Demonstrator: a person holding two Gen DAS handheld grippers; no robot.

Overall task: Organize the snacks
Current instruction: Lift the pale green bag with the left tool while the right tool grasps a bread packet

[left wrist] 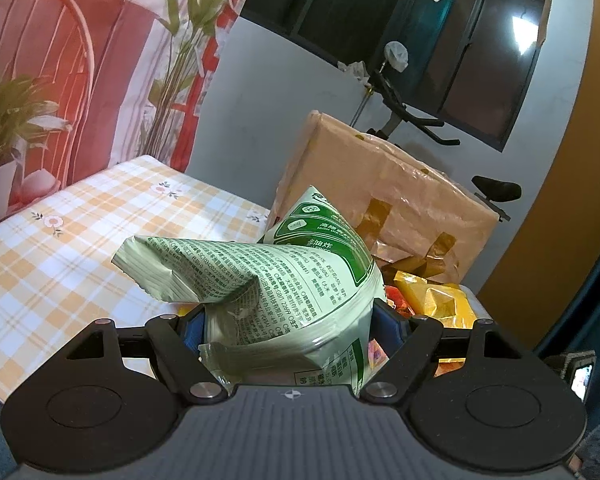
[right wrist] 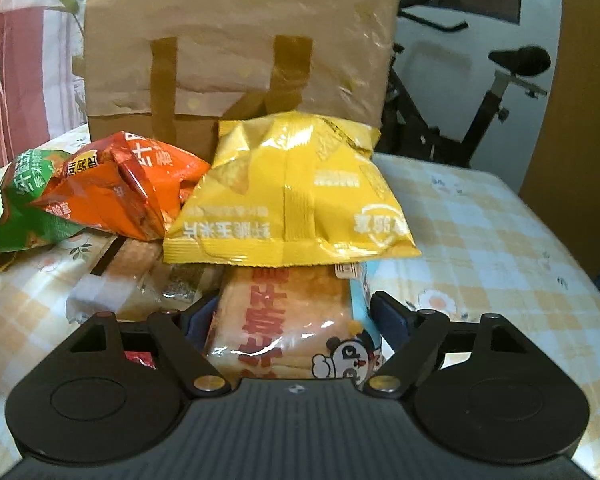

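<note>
Checked tablecloth (right wrist: pixel 500 240) carries the snack heap before a tan bag (right wrist: pixel 236 48). Left gripper (left wrist: pixel 288 328) is clamped on a green packet (left wrist: pixel 284 280) held above the pile; right gripper (right wrist: pixel 292 320) brackets a bread pack (right wrist: pixel 280 320), contact unclear. The step looks like sorting; next, each needs a clear spot.

A home, a lived-in room, is showing here. A checked floral cloth (right wrist: pixel 500 232) is covering the counter, an exercise bike (right wrist: pixel 480 92) is standing by the dark window (left wrist: pixel 440 40), a printed pink curtain (left wrist: pixel 100 60) is hanging behind, and a paper bag (right wrist: pixel 236 60) is standing among snack packets (right wrist: pixel 296 196).
</note>
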